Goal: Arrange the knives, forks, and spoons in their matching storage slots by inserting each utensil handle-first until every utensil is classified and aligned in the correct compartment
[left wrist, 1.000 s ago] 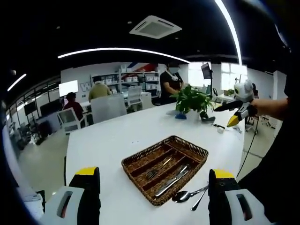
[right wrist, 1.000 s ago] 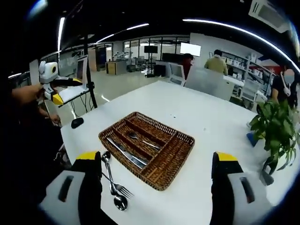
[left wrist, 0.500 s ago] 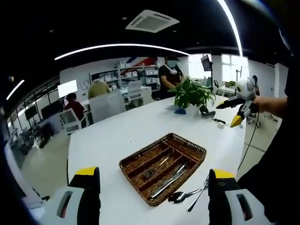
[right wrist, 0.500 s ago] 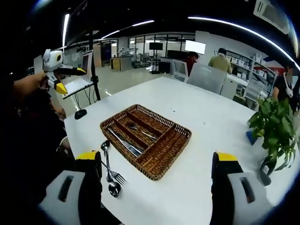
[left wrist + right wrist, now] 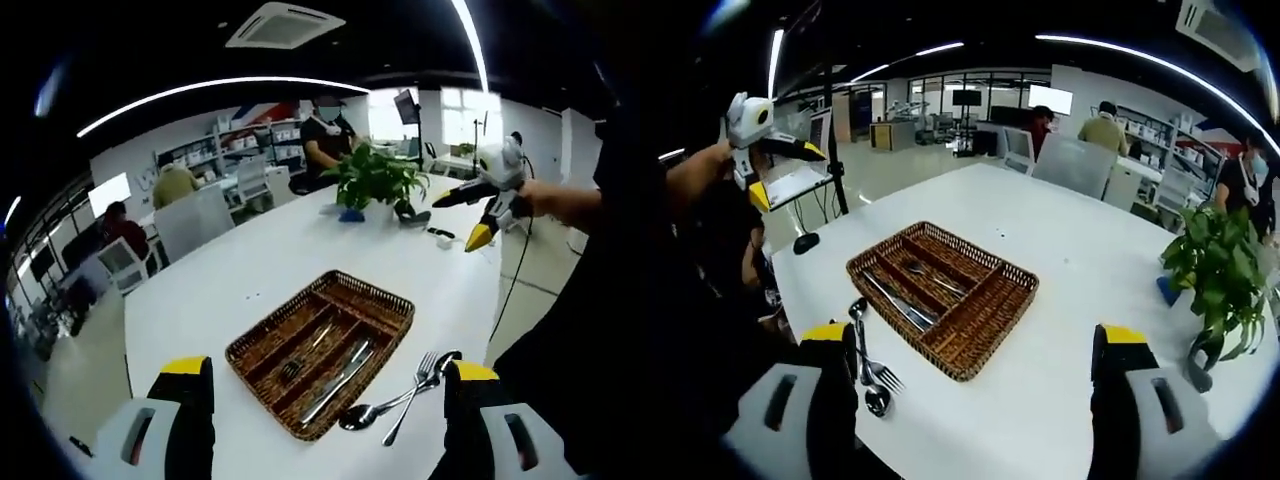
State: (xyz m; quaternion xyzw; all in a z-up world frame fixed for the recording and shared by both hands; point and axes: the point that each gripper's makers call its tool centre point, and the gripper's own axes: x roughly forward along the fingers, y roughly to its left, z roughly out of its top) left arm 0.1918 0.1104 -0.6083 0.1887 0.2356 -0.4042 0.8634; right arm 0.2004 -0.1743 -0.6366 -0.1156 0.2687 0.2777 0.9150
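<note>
Loose utensils, namely a fork [image 5: 412,378] and spoon [image 5: 372,413] in the left gripper view, lying lower centre-right on the white table [image 5: 230,280] just beside the wicker tray [image 5: 395,305], long axes slanting up-right, close to the right-hand jaw of the left gripper [image 5: 325,400], jaws wide and empty; right gripper [image 5: 478,205] raised at upper right, jaws apart. Seen again in the right gripper view at lower left, fork [image 5: 883,374] and spoon [image 5: 866,372] beside the tray [image 5: 1012,300], axes near vertical, against the left-hand jaw of the right gripper [image 5: 975,400], wide and empty; left gripper [image 5: 765,160] at upper left, opening hard to judge. Neither gripper clearly nearer.

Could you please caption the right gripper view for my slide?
Open right gripper faces a wicker tray with loose cutlery lying beside it.
</note>
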